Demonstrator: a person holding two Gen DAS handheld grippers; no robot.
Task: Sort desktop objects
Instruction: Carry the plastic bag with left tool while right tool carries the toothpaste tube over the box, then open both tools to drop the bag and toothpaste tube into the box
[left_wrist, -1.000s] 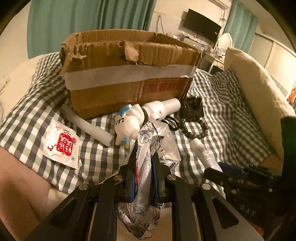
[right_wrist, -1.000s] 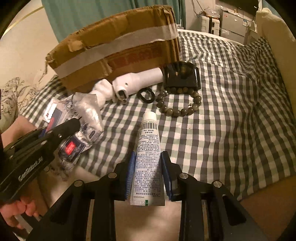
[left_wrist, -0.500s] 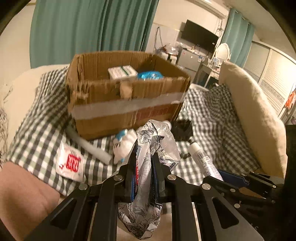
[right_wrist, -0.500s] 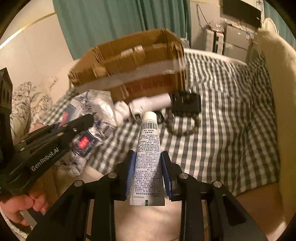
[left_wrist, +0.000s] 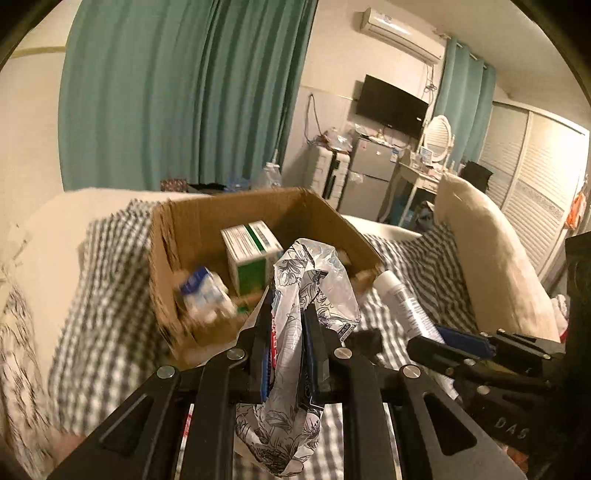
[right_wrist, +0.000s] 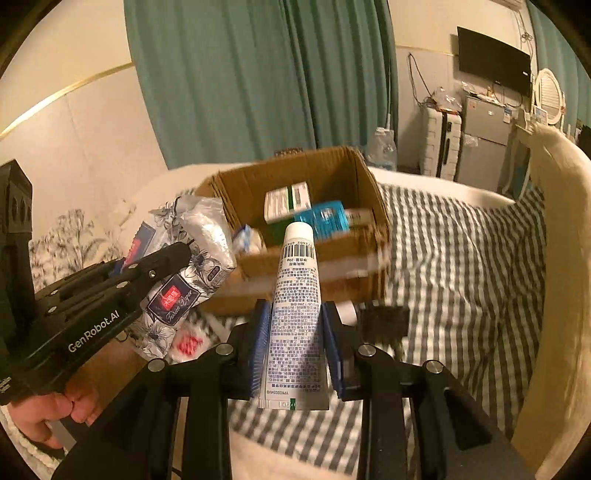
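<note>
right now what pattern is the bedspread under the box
Grey-and-white gingham check on the bedspread, clearest in the right wrist view.

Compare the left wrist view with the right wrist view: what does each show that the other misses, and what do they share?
Only the left wrist view shows the air conditioner and the louvred wardrobe doors. Only the right wrist view shows the person's hand, the "GenRobot.AI" lettering on the left gripper and a teal box inside the cardboard box. Both show that box with the green-and-white carton, the tissue pack in the left gripper, the tube in the right gripper, and the checked cover.
</note>
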